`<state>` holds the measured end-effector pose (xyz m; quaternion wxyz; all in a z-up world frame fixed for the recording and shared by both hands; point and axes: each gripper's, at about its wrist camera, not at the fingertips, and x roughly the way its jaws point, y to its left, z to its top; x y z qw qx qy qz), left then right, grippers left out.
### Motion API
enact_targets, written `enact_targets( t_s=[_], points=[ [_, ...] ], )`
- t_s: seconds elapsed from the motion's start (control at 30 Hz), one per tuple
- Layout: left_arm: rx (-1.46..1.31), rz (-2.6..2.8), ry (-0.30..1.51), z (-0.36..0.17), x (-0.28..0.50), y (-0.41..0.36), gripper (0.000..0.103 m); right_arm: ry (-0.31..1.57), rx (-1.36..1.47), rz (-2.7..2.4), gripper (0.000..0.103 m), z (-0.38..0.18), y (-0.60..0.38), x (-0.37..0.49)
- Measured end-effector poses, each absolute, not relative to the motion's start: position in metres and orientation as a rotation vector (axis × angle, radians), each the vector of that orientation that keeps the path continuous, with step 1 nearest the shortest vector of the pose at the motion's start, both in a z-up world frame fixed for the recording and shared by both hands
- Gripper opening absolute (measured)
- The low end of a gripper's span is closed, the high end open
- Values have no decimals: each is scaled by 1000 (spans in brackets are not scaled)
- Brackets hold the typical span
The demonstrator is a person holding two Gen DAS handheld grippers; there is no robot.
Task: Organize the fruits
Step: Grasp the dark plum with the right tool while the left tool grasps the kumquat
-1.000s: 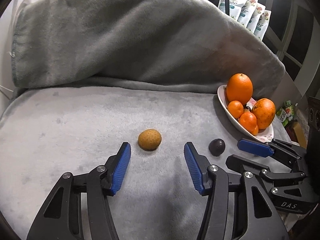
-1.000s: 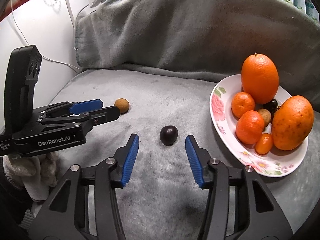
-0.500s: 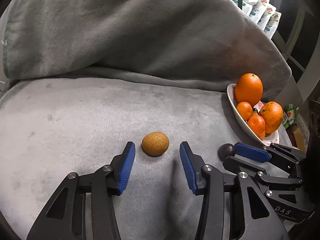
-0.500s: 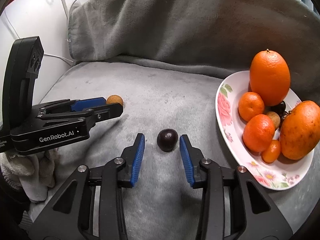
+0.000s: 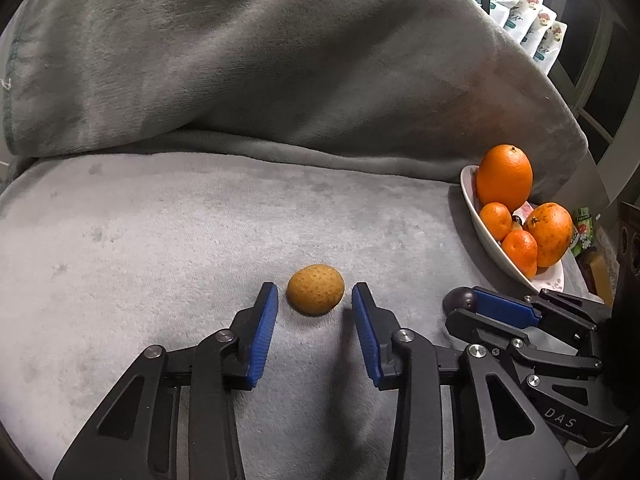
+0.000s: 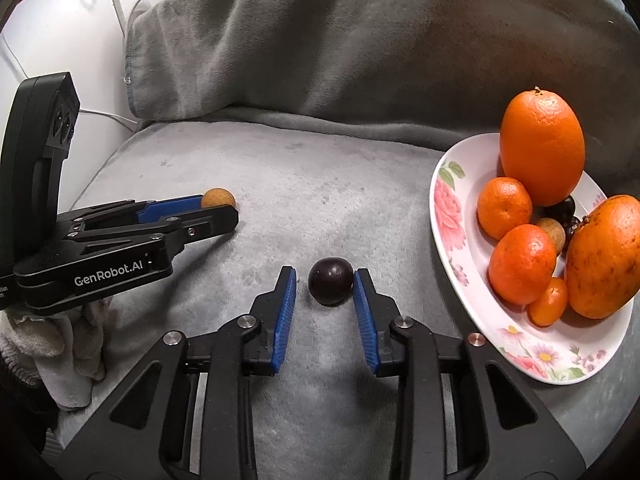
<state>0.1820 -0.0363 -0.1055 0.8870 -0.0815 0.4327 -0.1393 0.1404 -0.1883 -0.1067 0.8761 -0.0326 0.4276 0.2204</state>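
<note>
A tan speckled fruit lies on the grey blanket between the fingertips of my left gripper. Its jaws are closing, and a thin gap shows on each side of the fruit. A dark plum lies between the fingertips of my right gripper. Those jaws are closing too: the right pad is at the plum's skin, the left pad a little off it. The flowered plate to the right holds oranges, tangerines and small fruits. The right wrist view shows the left gripper at the tan fruit.
The grey blanket covers the seat and rises over a backrest behind. The plate sits at the seat's right edge. Printed packets stand at the far right. A gloved hand holds the left gripper; a white wall and cable lie left.
Both grippers moved forward over the blanket until each fruit sat between its fingertips. Both pairs of jaws narrowed steadily around the fruits. The fruits stayed where they were.
</note>
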Motion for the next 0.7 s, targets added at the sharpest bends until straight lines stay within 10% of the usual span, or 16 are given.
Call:
enact_targets(
  t_s=[0.7],
  points=[
    [-191,-310,883,-95,171,-31,27,861,-39,465,23,-99,-196,133]
  ],
)
